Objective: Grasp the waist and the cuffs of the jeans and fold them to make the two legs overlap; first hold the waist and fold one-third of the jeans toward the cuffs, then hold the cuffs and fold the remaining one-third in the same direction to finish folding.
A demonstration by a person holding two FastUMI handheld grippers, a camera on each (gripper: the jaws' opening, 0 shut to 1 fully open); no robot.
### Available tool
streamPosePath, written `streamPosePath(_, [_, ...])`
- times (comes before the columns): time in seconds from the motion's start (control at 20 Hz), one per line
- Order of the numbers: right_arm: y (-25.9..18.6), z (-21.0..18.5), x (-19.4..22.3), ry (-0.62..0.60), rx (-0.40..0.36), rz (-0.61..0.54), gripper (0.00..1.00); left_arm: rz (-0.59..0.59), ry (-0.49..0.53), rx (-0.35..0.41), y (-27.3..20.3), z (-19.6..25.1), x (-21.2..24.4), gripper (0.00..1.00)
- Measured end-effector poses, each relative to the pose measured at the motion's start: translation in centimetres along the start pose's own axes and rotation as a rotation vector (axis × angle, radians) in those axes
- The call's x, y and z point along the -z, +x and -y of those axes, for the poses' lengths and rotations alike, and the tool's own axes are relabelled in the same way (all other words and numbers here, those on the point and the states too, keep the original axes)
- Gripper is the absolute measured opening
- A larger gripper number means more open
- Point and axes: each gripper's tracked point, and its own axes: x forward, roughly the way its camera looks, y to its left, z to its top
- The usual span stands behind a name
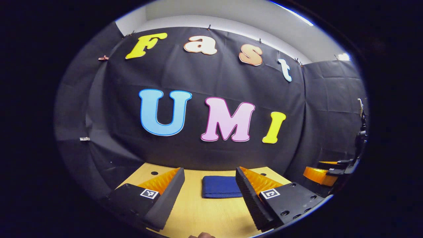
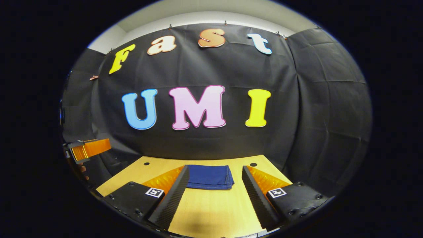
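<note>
The jeans (image 1: 220, 186) lie as a compact dark blue folded bundle on the wooden table (image 1: 205, 215), toward its far edge; in the right gripper view the jeans (image 2: 209, 177) show stacked layers at their right side. My left gripper (image 1: 210, 191) hovers above the table, open, with the bundle beyond its fingertips and nothing between them. My right gripper (image 2: 214, 188) is open too, held back from the bundle and empty. The right gripper (image 1: 330, 172) also appears at the far right of the left gripper view, and the left gripper (image 2: 86, 149) at the far left of the right gripper view.
The table (image 2: 211, 215) has small dark holes near its far corners (image 2: 253, 164). Black cloth walls stand right behind the table's far edge and on both sides. A fingertip (image 1: 201, 235) of the holding hand shows at the bottom edge.
</note>
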Motion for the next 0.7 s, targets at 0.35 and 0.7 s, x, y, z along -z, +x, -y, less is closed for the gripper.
streamPosePath(0.35, [-4.0,-5.9,4.0,-0.044,-0.118,-0.075,0.98,-0.080,-0.015,-0.030,-4.9,-1.4,4.0,0.96])
streamPosePath(0.7, [-4.9,-7.4,4.0,-0.045,-0.160,-0.074,0.97,-0.109,0.002,-0.040,-5.1,-2.3,5.2,0.96])
